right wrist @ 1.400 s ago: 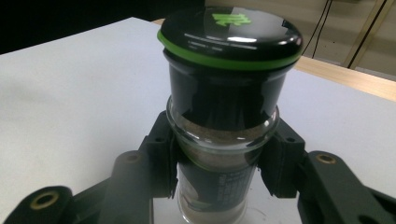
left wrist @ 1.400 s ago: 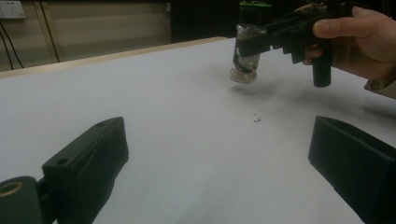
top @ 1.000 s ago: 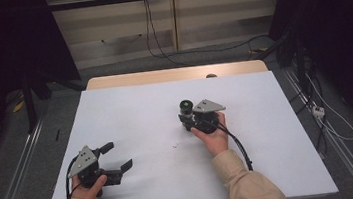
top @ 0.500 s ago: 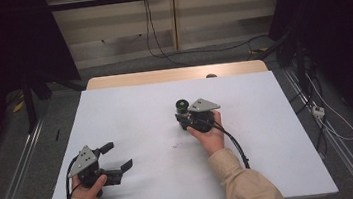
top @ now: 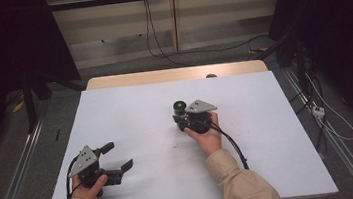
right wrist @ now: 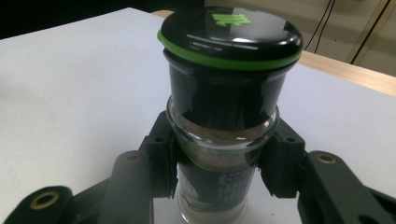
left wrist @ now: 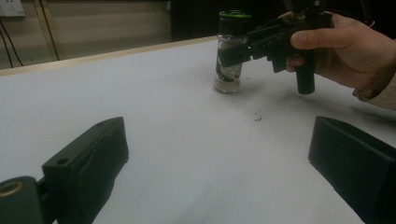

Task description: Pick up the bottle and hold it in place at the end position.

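Note:
A small glass spice jar (top: 179, 109) with a black lid and a green ring stands upright near the middle of the white table (top: 130, 110). My right gripper (top: 183, 120) is shut on the jar (right wrist: 224, 135); both jaws press against its glass body just below the lid. The left gripper view shows that jar (left wrist: 229, 51) standing on the table, held from the right. My left gripper (top: 119, 156) rests near the front left edge, open, with nothing between its jaws (left wrist: 224, 172).
A strip of bare wooden tabletop (top: 176, 74) runs along the far edge of the white sheet. A few dark specks (left wrist: 257, 116) lie on the sheet in front of the jar. Cables and dark stands lie on the floor beyond and to the right.
The right gripper and the jar have shifted slightly forward and left across the table. The left gripper has stayed in place.

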Available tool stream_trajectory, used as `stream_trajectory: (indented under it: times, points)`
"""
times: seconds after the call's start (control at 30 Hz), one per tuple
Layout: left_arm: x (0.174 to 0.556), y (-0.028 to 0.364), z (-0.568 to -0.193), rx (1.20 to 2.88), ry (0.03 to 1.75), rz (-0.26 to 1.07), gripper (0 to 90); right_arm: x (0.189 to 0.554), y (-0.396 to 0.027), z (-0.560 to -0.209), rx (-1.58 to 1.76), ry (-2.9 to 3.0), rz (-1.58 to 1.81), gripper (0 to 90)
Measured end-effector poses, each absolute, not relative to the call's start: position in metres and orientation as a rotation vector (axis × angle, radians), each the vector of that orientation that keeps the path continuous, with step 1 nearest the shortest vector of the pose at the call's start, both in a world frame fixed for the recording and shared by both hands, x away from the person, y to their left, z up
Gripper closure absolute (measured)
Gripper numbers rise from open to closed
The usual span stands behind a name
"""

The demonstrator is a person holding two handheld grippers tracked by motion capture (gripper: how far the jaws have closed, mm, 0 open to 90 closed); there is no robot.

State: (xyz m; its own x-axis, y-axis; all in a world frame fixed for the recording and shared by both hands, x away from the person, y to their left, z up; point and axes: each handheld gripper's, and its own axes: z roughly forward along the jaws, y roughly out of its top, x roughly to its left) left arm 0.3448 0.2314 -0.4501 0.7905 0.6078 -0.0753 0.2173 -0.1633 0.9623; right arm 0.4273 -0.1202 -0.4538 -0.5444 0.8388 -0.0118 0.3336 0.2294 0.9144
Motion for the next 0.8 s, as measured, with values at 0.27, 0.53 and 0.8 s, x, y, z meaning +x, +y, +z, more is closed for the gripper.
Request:
stream_trajectory:
  times: [0.27,0.53,0.8]
  points:
    - [0.345,0.230,-0.450,1.730,0.653,0.385,4.5,0.426,-0.116,-0.456,1.050,2.006,1.287,53.4]
    - [0.348,0.226,-0.449,1.731,0.652,0.373,4.0,0.426,-0.117,-0.458,1.071,2.003,1.293,53.4]
    - [0.352,0.215,-0.446,1.740,0.643,0.354,4.1,0.425,-0.117,-0.458,1.081,2.006,1.293,53.5]
